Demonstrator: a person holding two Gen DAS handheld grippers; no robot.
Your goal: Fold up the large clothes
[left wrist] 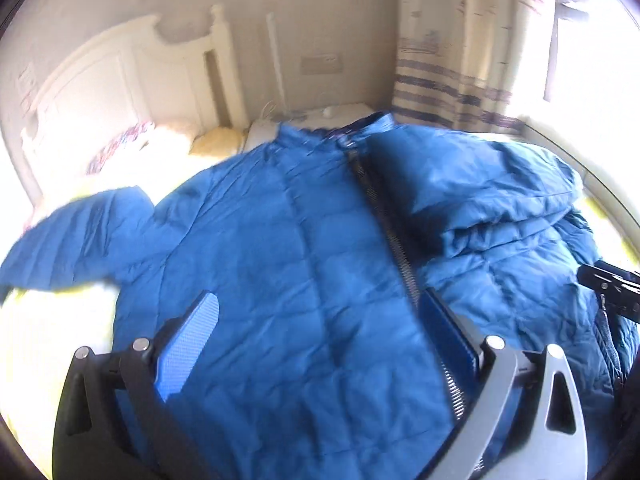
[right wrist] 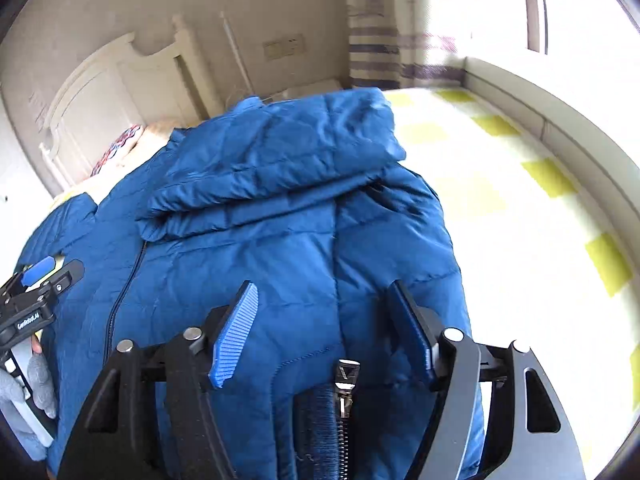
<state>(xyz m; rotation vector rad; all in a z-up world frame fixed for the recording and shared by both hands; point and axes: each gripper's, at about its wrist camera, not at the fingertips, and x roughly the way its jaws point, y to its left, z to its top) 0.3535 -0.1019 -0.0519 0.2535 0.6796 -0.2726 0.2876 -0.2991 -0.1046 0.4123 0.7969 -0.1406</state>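
A blue quilted puffer jacket [left wrist: 304, 248] lies front-up on the bed, its zipper [left wrist: 384, 216] running up the middle. Its right sleeve [left wrist: 492, 188] is folded across the chest; its left sleeve [left wrist: 76, 240] sticks out to the left. My left gripper [left wrist: 320, 320] is open, hovering over the lower front panel, holding nothing. My right gripper [right wrist: 324, 308] is open above the jacket [right wrist: 280, 240] near a pocket zipper [right wrist: 344, 396], holding nothing. The folded sleeve [right wrist: 280, 168] lies ahead of it. The left gripper shows at the left edge of the right wrist view [right wrist: 40, 284].
The bed has a white and yellow checked cover [right wrist: 520, 220]. A white headboard [left wrist: 120, 72] and pillows [left wrist: 160, 140] are at the far end. A striped curtain [left wrist: 452, 80] and bright window [left wrist: 592, 60] are at the right. A low wall ledge [right wrist: 560, 120] runs along the bed's right side.
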